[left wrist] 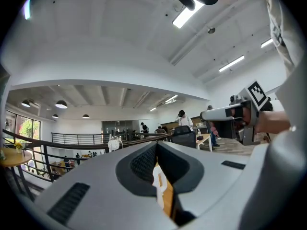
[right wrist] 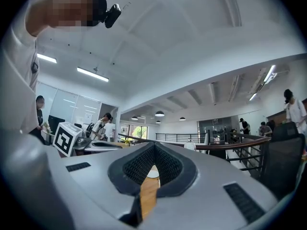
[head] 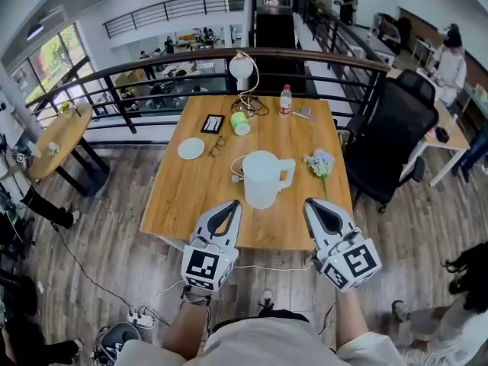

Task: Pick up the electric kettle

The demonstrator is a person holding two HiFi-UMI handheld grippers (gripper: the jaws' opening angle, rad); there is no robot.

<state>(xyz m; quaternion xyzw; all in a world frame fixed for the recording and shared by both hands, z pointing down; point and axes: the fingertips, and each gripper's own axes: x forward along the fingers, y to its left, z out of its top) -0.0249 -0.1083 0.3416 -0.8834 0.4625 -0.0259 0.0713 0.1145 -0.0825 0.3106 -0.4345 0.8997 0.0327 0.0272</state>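
The white electric kettle [head: 263, 178] stands upright near the middle of the wooden table [head: 191, 197], its handle to the right. My left gripper [head: 234, 203] hovers over the table's near edge, just left of and nearer than the kettle, jaws shut and empty. My right gripper [head: 309, 202] is level with it on the kettle's right, also shut and empty. Neither touches the kettle. In the left gripper view the closed jaws [left wrist: 156, 145] fill the bottom, with a sliver of the kettle [left wrist: 159, 178] in the slit. The right gripper view shows its closed jaws [right wrist: 153, 145] the same way.
On the table lie a white plate [head: 191, 149], glasses [head: 217, 145], a green cup [head: 241, 123], a bottle [head: 285, 100], a white lamp [head: 242, 67] and pale flowers [head: 320, 162]. A black office chair [head: 393, 139] stands at the right, a railing [head: 152, 63] behind.
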